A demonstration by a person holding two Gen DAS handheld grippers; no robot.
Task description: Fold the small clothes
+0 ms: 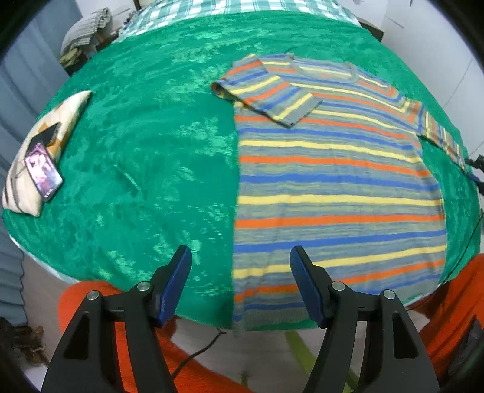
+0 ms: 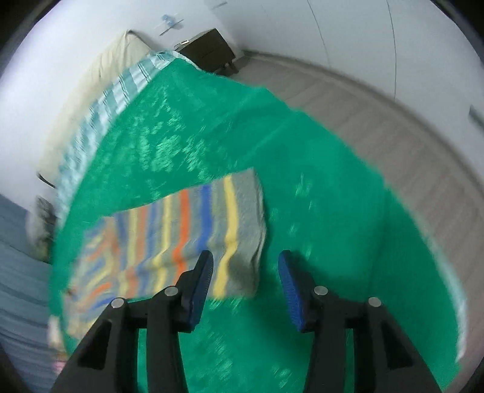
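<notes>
A small striped T-shirt point(image 1: 338, 181) in grey, blue, yellow and orange lies flat on the green blanket point(image 1: 145, 157). Its left side and left sleeve point(image 1: 272, 90) are folded inward over the body; the right sleeve point(image 1: 441, 136) lies spread out. My left gripper point(image 1: 240, 255) is open and empty, above the shirt's lower left edge near the bed's front. In the blurred right wrist view, my right gripper point(image 2: 245, 260) is open and empty, just above the end of the right sleeve point(image 2: 181, 229).
A patterned pillow point(image 1: 39, 157) with a lit phone point(image 1: 44, 169) on it lies at the blanket's left edge. A checked sheet point(image 1: 242, 6) shows at the far end. A dark nightstand point(image 2: 208, 48) stands by the wall. Bare floor point(image 2: 408, 145) lies right of the bed.
</notes>
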